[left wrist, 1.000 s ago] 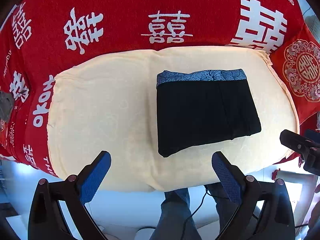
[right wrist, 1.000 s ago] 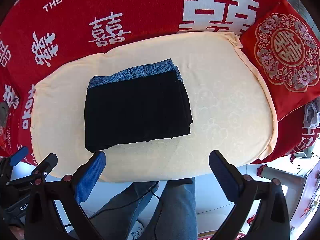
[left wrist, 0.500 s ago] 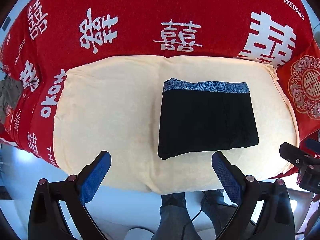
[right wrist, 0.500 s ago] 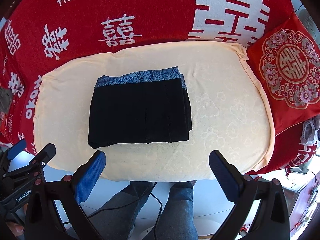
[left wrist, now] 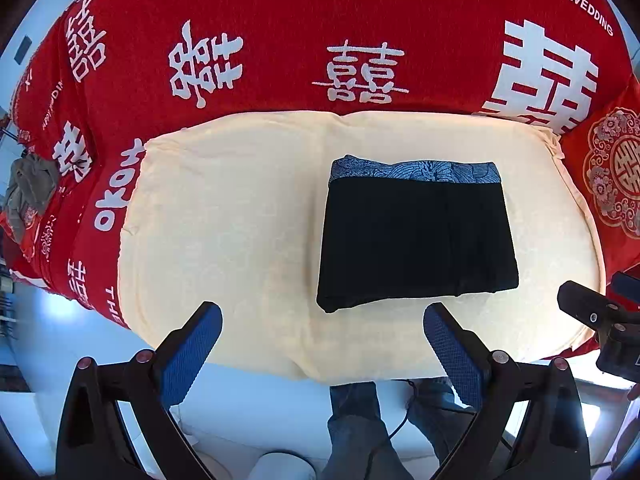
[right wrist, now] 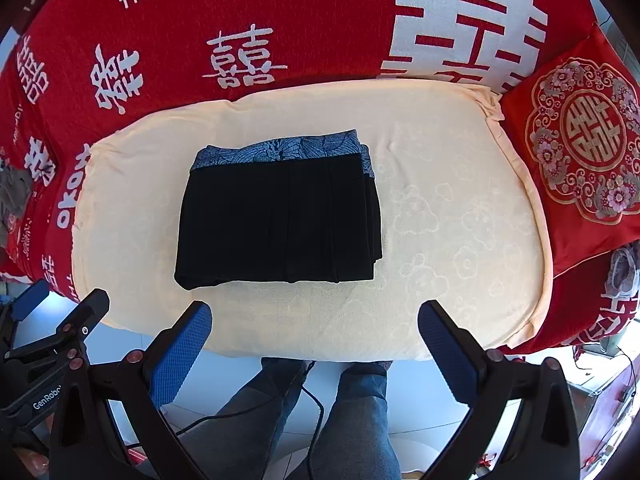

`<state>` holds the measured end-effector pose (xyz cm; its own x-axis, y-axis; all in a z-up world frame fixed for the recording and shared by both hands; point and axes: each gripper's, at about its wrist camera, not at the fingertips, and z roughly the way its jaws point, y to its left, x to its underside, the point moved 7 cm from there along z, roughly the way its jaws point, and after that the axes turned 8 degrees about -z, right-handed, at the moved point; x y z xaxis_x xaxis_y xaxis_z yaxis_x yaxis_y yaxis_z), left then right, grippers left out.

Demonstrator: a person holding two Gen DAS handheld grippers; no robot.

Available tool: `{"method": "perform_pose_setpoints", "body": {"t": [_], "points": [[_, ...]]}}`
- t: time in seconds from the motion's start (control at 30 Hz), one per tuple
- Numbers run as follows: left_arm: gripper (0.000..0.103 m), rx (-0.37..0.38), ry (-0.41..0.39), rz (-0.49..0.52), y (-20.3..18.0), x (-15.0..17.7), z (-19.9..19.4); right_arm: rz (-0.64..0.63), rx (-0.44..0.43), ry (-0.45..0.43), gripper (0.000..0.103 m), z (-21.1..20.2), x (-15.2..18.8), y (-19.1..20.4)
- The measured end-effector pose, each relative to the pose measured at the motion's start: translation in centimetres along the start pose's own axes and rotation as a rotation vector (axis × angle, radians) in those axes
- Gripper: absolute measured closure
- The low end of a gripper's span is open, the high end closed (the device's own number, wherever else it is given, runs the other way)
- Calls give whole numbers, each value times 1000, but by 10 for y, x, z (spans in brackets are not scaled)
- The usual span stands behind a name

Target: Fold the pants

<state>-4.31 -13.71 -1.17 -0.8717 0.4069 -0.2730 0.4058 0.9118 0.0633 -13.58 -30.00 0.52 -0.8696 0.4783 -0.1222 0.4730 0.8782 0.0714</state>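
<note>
The black pants point(left wrist: 416, 240) lie folded into a neat rectangle on the cream cushion point(left wrist: 224, 232), with the blue patterned waistband along the far edge. They also show in the right wrist view point(right wrist: 280, 228). My left gripper point(left wrist: 320, 322) is open and empty, held above the cushion's near edge, apart from the pants. My right gripper point(right wrist: 314, 322) is open and empty, also near the front edge, back from the pants. The right gripper's body shows at the right of the left wrist view point(left wrist: 600, 320).
The cushion point(right wrist: 460, 220) sits on a red sofa cover with white characters point(left wrist: 360, 40). A red embroidered pillow point(right wrist: 580, 140) lies at the right. Grey clothing point(left wrist: 28, 192) lies at the far left. The person's jeans-clad legs point(right wrist: 360, 420) stand below the sofa's front edge.
Both grippers have drawn back and up from the sofa, so the cushion and folded pants look farther off. The pants have not moved. Both grippers stay open.
</note>
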Motion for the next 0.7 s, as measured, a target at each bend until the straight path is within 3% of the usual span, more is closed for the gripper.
{"method": "perform_pose_setpoints", "body": {"t": [0.7], "points": [[2, 6, 14, 18, -2, 3, 2, -32, 24, 9, 0, 3, 1, 4]]}}
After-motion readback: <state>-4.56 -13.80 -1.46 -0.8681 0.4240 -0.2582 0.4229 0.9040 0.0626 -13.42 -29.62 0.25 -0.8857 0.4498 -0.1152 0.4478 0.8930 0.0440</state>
